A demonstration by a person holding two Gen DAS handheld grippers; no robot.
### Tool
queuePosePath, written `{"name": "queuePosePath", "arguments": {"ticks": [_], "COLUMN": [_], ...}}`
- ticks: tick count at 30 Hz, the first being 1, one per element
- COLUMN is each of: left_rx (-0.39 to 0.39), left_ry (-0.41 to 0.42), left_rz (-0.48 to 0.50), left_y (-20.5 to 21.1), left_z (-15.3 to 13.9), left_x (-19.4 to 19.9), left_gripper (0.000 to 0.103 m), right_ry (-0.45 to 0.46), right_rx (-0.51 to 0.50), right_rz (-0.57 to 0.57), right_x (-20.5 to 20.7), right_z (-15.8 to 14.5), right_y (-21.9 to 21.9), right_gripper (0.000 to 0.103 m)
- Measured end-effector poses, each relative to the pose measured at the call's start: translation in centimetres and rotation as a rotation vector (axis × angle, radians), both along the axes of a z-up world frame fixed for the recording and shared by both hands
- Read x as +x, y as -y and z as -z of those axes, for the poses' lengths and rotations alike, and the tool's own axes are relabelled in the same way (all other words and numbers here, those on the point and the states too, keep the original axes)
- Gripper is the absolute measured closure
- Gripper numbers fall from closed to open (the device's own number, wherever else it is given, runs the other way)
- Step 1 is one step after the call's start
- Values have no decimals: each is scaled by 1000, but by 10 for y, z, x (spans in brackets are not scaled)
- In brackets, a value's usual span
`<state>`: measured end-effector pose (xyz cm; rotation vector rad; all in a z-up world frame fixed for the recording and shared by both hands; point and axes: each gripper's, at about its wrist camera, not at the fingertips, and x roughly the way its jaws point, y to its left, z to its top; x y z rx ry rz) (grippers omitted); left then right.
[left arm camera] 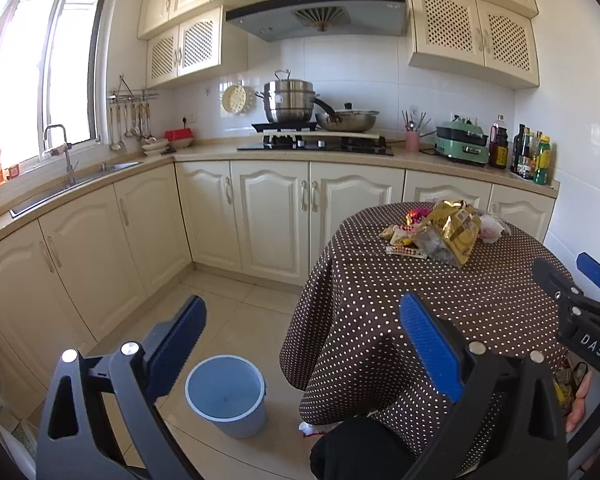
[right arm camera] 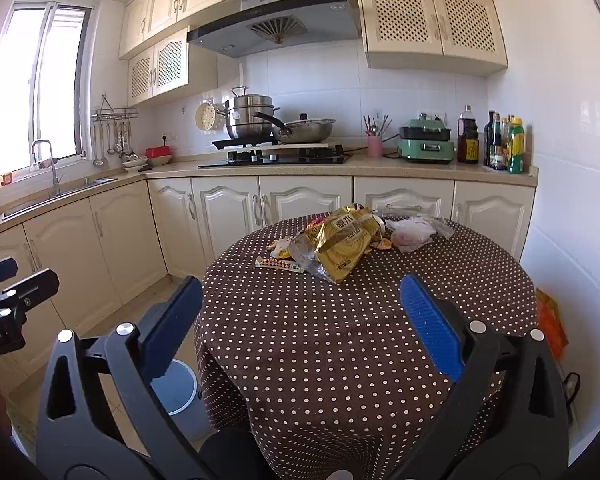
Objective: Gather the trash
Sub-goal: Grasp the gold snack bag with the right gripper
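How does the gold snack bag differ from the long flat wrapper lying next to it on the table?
The gold snack bag is large, crumpled and puffed up; the long flat wrapper is a thin, narrow strip lying flat. The bag is shiny gold with printed characters; the wrapper is pale with red and green marks. The bag sits further in on the table; the wrapper lies at the pile's left front edge. Both are loose trash on the dotted cloth, untouched by either gripper.

Black tongs [right arm camera: 300, 304], ribbed blue pads [right arm camera: 430, 328].
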<state>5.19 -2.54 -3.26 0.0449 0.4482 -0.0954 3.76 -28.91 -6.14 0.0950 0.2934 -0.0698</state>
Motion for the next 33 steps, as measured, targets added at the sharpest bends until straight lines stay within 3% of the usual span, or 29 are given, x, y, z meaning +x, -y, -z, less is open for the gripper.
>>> {"name": "queuePosePath", "arguments": {"ticks": [15,21,31,32,33], "left_rx": [15,19,47,51,56], "left_ry": [-204,-228,-225,-222,-220], "left_rz": [155,187,186,189,193], "left_y": [58,83,98,98,100], "left_z": [49,53,47,48,49], "left_x": [102,144,204,206,209], "left_gripper": [7,7,7,7,7], "right_ry": [-165,-248,-382,-392,-397], "right_rx": [32,182,568,590,606], "right_rz": [94,73,45,41,25], "right_x": [70,123,246,249,253], "right_z": [35,43,66,69,71], "right_y": [60,96,141,142,143], "right_gripper": [6,6,6,15,44]}}
